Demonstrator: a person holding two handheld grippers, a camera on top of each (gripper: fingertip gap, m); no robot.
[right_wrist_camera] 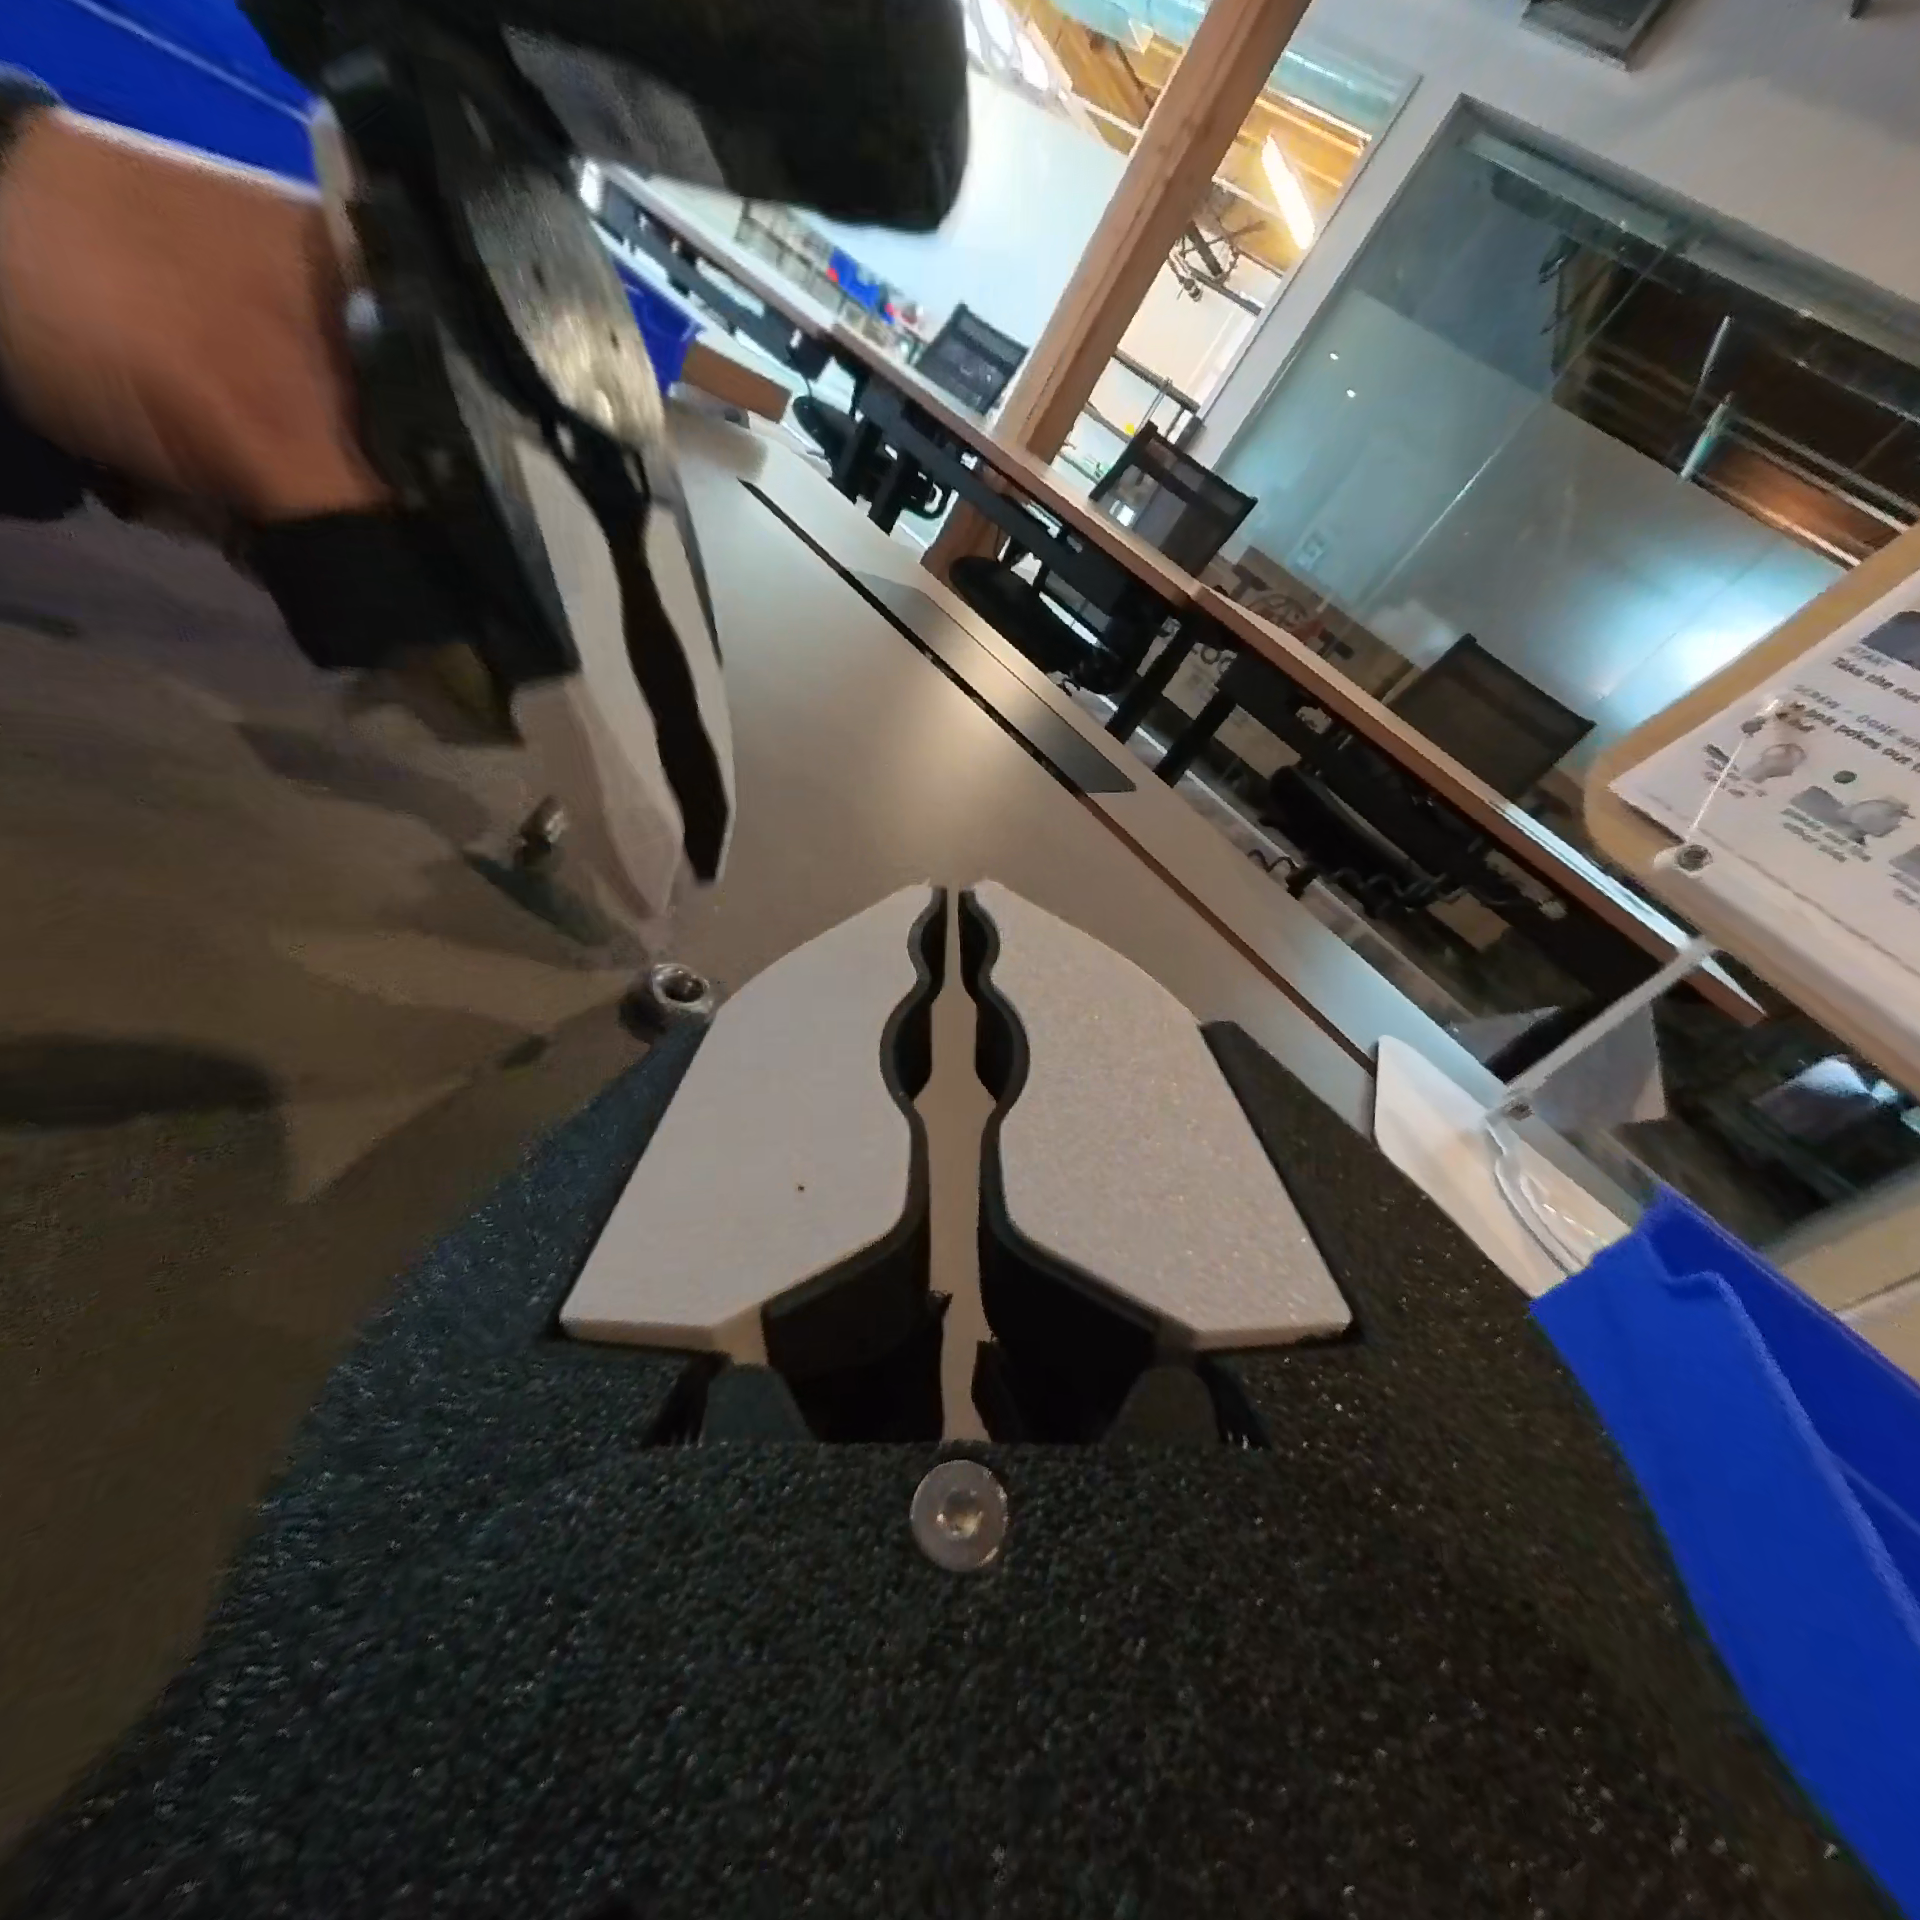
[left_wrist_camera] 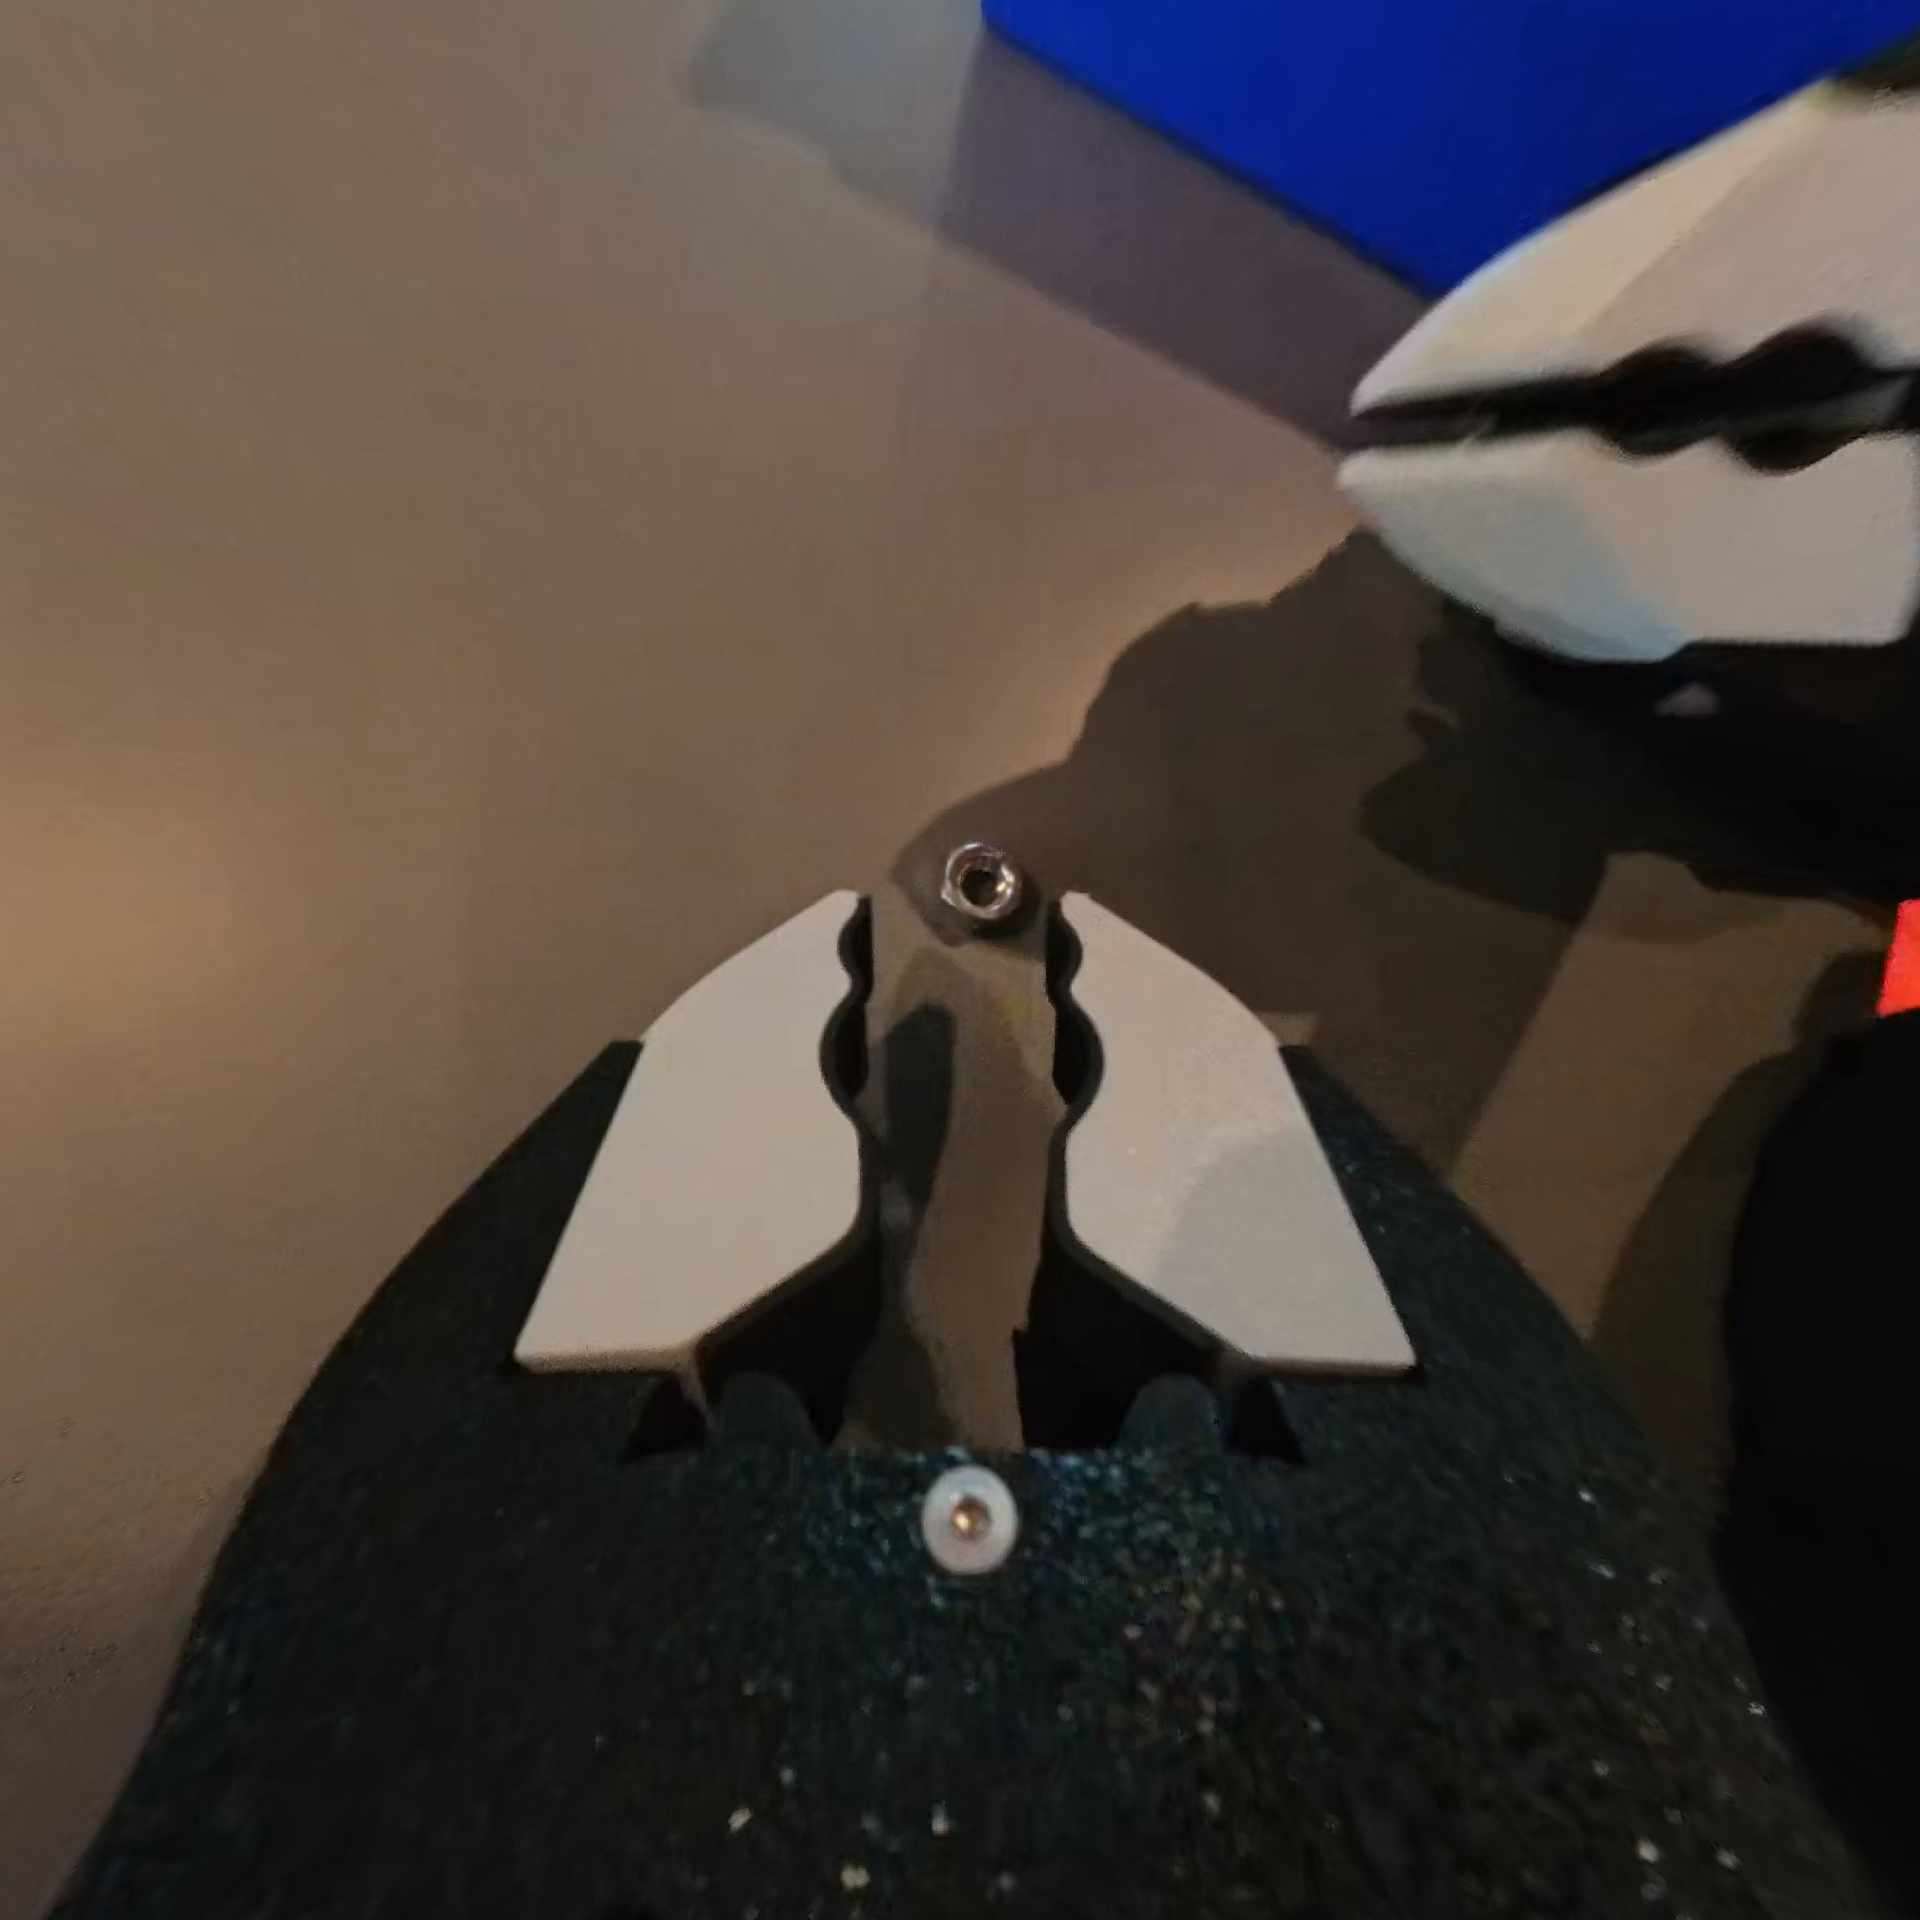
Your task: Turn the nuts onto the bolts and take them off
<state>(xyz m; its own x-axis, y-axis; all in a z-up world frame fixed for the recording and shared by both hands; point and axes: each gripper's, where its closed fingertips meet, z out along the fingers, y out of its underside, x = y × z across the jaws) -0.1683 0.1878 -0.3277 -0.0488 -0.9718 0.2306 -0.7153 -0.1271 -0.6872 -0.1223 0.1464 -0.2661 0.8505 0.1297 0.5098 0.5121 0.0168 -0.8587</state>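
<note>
Hovering: left gripper [left_wrist_camera: 961, 904] parted over nut [left_wrist_camera: 977, 891] | right gripper [right_wrist_camera: 954, 896] closed (empty)

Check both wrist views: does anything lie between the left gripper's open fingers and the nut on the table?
Nothing visible does. The nut lies on the bare table just beyond the left gripper, whose fingers stand apart. The right gripper is off to one side.

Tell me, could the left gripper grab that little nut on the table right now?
Probably yes. The left gripper is open, and the nut lies on the table just beyond its fingertips with nothing between them. The right gripper sits off to the side, shut.
</note>
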